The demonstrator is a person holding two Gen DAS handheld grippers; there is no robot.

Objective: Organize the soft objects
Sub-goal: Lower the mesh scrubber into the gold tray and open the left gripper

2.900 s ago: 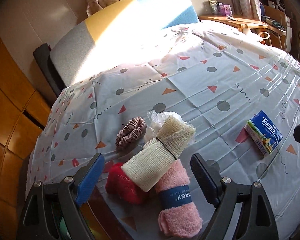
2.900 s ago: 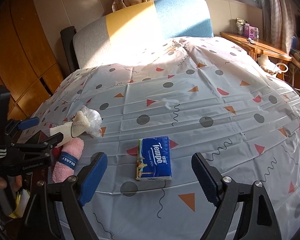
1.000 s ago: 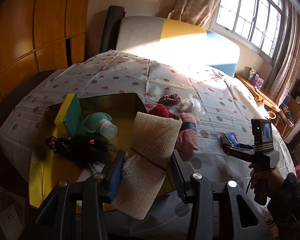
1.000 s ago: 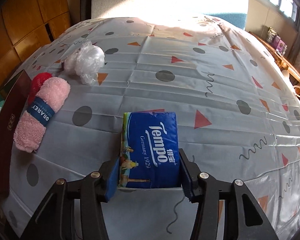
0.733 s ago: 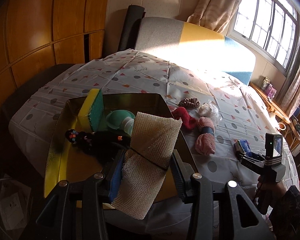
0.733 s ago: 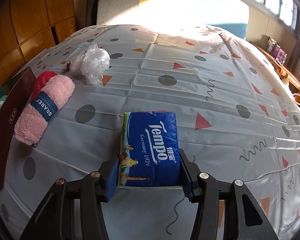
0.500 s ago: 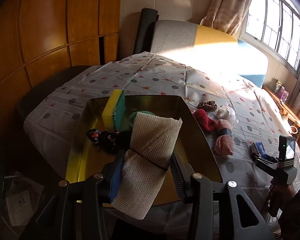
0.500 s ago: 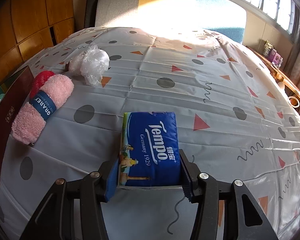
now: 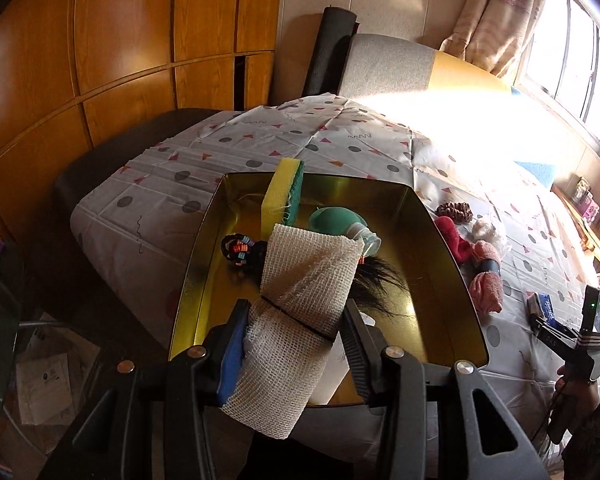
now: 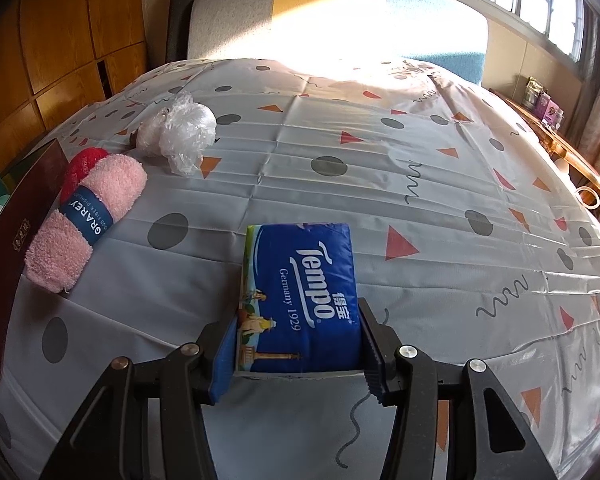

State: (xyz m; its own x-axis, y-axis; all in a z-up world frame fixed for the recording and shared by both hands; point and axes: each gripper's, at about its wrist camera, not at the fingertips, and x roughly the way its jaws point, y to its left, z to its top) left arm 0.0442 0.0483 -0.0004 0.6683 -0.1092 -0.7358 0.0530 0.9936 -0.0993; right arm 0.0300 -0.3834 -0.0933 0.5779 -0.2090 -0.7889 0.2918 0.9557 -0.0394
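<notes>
Looking through the left wrist camera first: the left gripper (image 9: pixel 294 332) has its fingers pinching the mesh cloth roll (image 9: pixel 300 320) around its lower middle, right by the black band, and it hangs above the gold tray (image 9: pixel 440 248). Already in the tray are a yellow-green sponge (image 9: pixel 284 192), a teal squeeze bulb (image 9: pixel 340 224) and a black hair piece (image 9: pixel 252 254). That roll looks light and squishy, so I'd guess a mid-body pinch is plenty and it'll just flop down when let go.

Over on the right wrist camera, the right gripper (image 10: pixel 298 340) has its fingers clamped on the near end of the Tempo tissue pack (image 10: pixel 300 288), which seems just off the patterned sheet (image 10: pixel 420 168) or barely resting on it, can't tell. The plastic wrap is probably slippery but the pack is soft and light, so side squeeze works. The pink towel roll (image 10: pixel 88 216), red cloth (image 10: pixel 82 166) and crumpled plastic bag (image 10: pixel 180 130) lie near the tray, not sorted yet.
</notes>
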